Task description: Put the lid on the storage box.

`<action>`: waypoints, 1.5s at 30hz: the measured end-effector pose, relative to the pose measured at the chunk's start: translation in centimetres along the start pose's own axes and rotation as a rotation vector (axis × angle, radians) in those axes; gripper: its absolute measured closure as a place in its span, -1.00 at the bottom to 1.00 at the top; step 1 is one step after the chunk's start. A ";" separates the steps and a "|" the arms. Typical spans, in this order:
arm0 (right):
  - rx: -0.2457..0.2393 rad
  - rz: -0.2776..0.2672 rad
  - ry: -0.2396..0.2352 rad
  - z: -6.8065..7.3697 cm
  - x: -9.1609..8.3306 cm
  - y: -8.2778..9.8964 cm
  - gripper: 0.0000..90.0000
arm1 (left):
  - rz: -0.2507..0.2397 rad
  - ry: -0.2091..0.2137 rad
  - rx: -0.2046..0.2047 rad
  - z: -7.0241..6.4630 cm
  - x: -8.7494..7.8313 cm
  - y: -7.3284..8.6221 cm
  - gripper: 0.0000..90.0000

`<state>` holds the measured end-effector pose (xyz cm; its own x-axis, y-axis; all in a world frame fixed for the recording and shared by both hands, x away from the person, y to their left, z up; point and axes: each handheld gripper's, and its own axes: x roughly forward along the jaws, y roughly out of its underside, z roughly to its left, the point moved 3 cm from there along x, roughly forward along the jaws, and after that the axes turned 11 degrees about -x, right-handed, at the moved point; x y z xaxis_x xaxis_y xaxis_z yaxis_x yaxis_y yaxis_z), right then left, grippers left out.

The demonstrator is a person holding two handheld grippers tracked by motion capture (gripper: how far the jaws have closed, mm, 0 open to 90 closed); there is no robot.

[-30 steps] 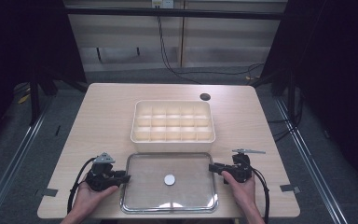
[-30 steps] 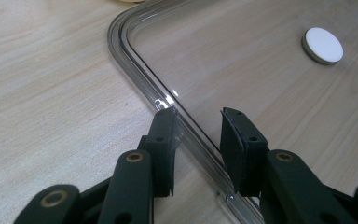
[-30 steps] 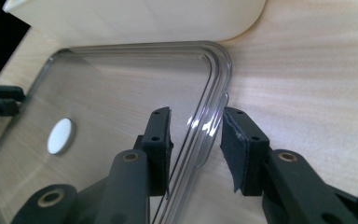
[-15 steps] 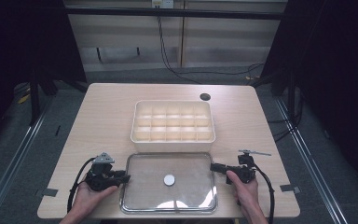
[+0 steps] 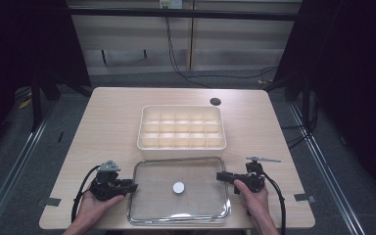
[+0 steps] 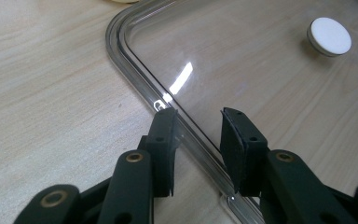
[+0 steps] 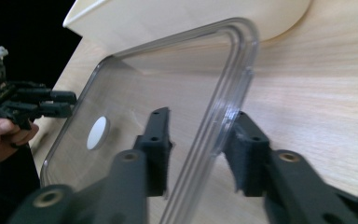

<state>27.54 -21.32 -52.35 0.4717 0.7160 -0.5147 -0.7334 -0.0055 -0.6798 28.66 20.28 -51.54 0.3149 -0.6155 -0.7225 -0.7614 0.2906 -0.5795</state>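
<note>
Clear glossy round-cornered lid (image 5: 152,205) lies on pale woodgrain.

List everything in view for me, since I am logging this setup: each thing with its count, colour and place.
clear lid: one, transparent with a white round knob at its centre, flat on the table's near edge
compartment tray: one, cream, many small cells, just behind the lid
table: one, light wood, under everything
dark round spot: one, black, on the tabletop behind the tray's right end
cables: several, black, on the floor beyond the table
left tool: one, black, at the lid's left rim, jaws open either side of the rim
right tool: one, black, at the lid's right rim, jaws just opened, rim between them
hands: two, one behind each tool at the near edge
</note>
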 end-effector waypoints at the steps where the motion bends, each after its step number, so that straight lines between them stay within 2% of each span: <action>1: -0.002 0.008 0.003 0.0 0.1 0.0 0.38 | 0.000 0.000 0.000 0.0 0.0 0.0 0.45; 3: -0.011 0.010 0.007 0.0 0.1 0.0 0.39 | 0.001 0.002 0.000 0.0 0.0 0.0 0.45; 4: -0.006 0.006 -0.008 0.0 0.1 0.0 0.41 | 0.001 0.004 -0.001 0.0 0.0 0.0 0.45; 5: 0.003 -0.024 -0.051 0.0 0.0 -0.2 0.46 | -0.003 0.006 -0.004 0.1 0.0 0.0 0.44; 8: -0.002 -0.039 -0.086 0.2 -0.2 -0.3 0.49 | -0.005 0.004 -0.005 0.1 0.0 -0.1 0.42; 11: 0.002 -0.041 -0.092 0.4 -0.3 -0.3 0.55 | -0.003 0.013 -0.008 0.1 0.0 -0.1 0.31; 14: -0.009 -0.046 -0.083 0.6 -0.4 -0.3 0.55 | -0.004 0.002 0.003 0.1 0.0 -0.1 0.20; 15: -0.024 -0.055 -0.085 1.0 -0.5 -0.3 0.56 | -0.012 0.000 -0.007 0.2 0.0 -0.1 0.07; 18: -0.041 -0.059 -0.074 1.3 -0.6 -0.4 0.56 | -0.018 -0.002 -0.017 0.3 -0.1 -0.2 0.04; 19: -0.046 -0.064 -0.083 1.4 -0.7 -0.4 0.57 | -0.013 0.000 -0.019 0.4 -0.1 -0.2 -0.02; 26: -0.051 -0.078 -0.089 1.4 -0.8 -0.5 0.59 | -0.017 0.013 -0.023 0.5 0.0 -0.2 -0.16; 28: -0.049 -0.072 -0.082 1.3 -0.8 -0.5 0.58 | -0.024 0.028 -0.038 0.5 0.1 -0.3 -0.21; 29: -0.059 -0.063 -0.066 1.2 -0.7 -0.5 0.59 | -0.025 0.034 -0.052 0.5 0.1 -0.4 -0.20; 33: -0.072 -0.065 -0.061 1.3 -0.8 -0.6 0.59 | -0.022 0.044 -0.066 0.7 0.1 -0.4 -0.19; 36: -0.075 -0.056 -0.049 1.2 -0.8 -0.6 0.59 | -0.017 0.049 -0.082 0.9 -0.1 -0.4 -0.06; 38: -0.075 -0.059 -0.049 1.2 -0.8 -0.6 0.59 | -0.021 0.065 -0.113 1.1 -0.1 -0.4 -0.02; 40: -0.079 -0.056 -0.049 1.2 -0.7 -0.6 0.58 | -0.025 0.063 -0.105 1.1 -0.3 -0.4 0.01; 41: -0.081 -0.054 -0.043 1.1 -0.7 -0.6 0.58 | -0.041 0.058 -0.089 1.0 -0.4 -0.5 0.02; 45: -0.076 -0.059 -0.044 1.2 -0.7 -0.6 0.57 | -0.055 0.068 -0.096 0.9 -0.6 -0.5 0.05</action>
<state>27.08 -21.03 -50.97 0.4900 0.7465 -0.4501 -0.6647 -0.0140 -0.7469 29.41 21.20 -51.13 0.3205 -0.6781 -0.6614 -0.7960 0.1857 -0.5761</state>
